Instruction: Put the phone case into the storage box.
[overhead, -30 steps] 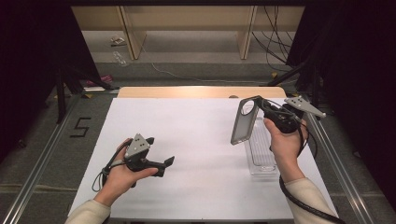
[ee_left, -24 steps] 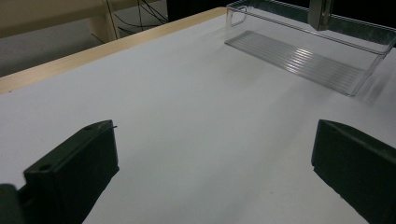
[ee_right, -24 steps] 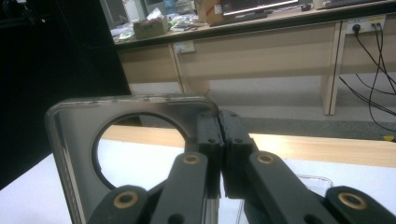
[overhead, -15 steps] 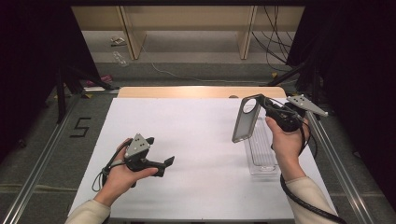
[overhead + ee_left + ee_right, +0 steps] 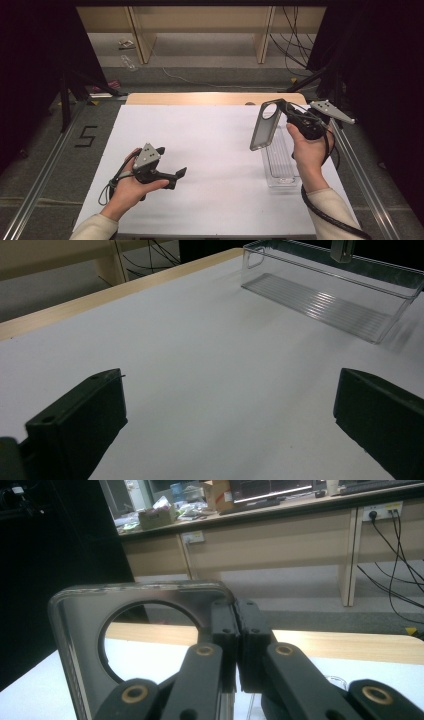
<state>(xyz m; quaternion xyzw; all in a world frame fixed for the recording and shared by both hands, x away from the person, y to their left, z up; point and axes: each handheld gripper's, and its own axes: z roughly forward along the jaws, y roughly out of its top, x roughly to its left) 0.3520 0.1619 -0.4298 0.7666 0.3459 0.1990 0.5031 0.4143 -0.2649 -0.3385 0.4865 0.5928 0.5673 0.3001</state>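
A dark phone case (image 5: 264, 129) with a round camera hole hangs upright over the clear plastic bin (image 5: 280, 167) at the table's right. My right gripper (image 5: 286, 107) is shut on the case's top edge. In the right gripper view the jaws pinch the case (image 5: 75, 630) beside its hole, the right gripper (image 5: 235, 625) closed tight. My left gripper (image 5: 176, 176) rests on the white table (image 5: 210, 150) at front left, open with nothing in it. The left gripper (image 5: 227, 405) looks across the sheet at the bin (image 5: 325, 295), with the case's lower end (image 5: 342, 250) above it.
A wooden strip (image 5: 200, 98) runs along the table's far edge. Metal rails (image 5: 45, 170) flank the table on both sides. Cables (image 5: 295, 45) and shelving legs stand on the floor beyond.
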